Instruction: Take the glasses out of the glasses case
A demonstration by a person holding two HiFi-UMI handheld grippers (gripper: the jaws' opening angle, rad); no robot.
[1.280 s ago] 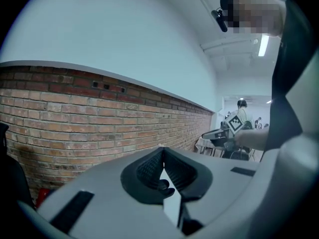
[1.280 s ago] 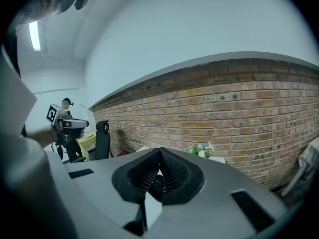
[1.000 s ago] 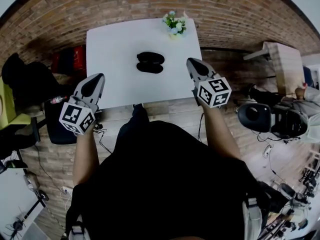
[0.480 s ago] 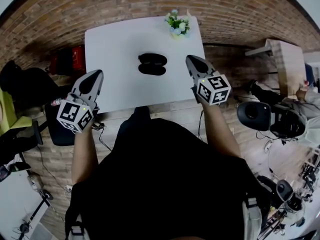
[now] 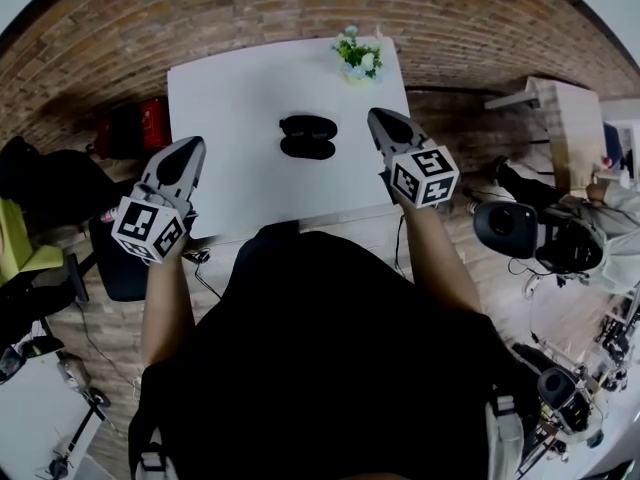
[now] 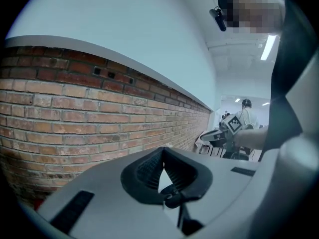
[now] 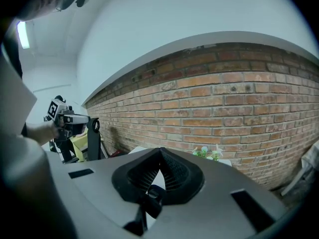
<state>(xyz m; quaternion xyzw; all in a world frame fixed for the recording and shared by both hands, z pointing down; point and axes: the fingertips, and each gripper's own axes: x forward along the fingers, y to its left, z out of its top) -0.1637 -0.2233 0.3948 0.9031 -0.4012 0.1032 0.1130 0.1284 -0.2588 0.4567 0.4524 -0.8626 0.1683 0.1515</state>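
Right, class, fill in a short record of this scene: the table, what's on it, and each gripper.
table: white
glasses case: black, mid-table, untouched
flowers: table's far edge, beyond the case
left gripper: shut, empty, over the table's left edge, apart from the case
right gripper: shut, empty, just right of the case, not touching it
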